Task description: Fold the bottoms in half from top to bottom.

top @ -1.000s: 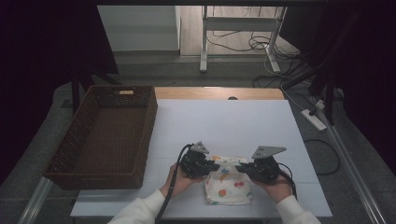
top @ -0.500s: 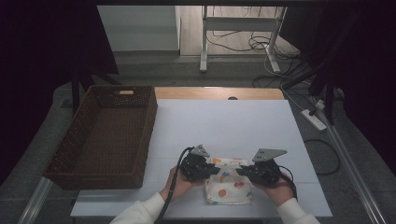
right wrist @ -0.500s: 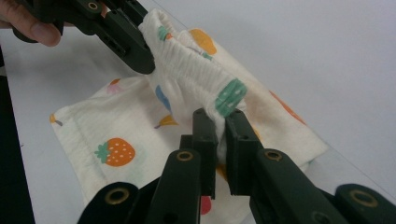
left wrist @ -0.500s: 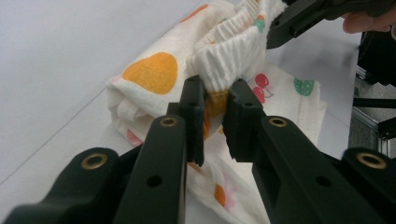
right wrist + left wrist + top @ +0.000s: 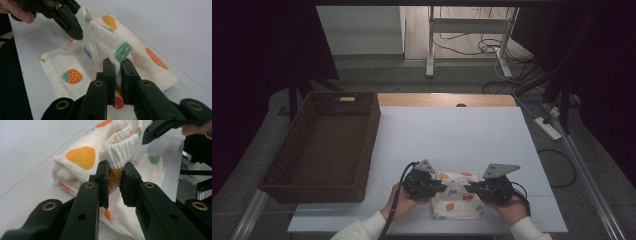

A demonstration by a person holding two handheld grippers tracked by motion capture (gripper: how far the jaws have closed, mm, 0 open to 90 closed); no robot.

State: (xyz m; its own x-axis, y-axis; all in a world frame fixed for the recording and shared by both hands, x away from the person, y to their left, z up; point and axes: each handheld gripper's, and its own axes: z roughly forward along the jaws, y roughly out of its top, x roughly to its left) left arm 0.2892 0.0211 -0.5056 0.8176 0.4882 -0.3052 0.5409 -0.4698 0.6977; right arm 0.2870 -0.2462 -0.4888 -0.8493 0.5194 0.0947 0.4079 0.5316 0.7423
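Note:
A white cloth garment [image 5: 457, 204] printed with fruit lies folded near the front edge of the white table [image 5: 452, 135]. Its ribbed waistband [image 5: 125, 142] is lifted off the rest of the fabric and stretched between the two grippers. My left gripper [image 5: 442, 187] [image 5: 116, 173] is shut on one end of that band. The other end, beside a green patch [image 5: 122, 52], is pinched by my right gripper [image 5: 469, 188] [image 5: 118, 66]. Each gripper view also shows the opposite gripper holding the band: the right one [image 5: 160, 128] and the left one [image 5: 72, 25].
A brown wicker basket [image 5: 324, 150] stands on the left of the table, with nothing in it. Behind the garment the white tabletop runs back to a wooden strip [image 5: 447, 99]. A power strip [image 5: 548, 127] and cables lie on the floor to the right.
Both grippers have drifted slightly toward the table's near edge, still pinching the waistband. The garment stays in the same spot.

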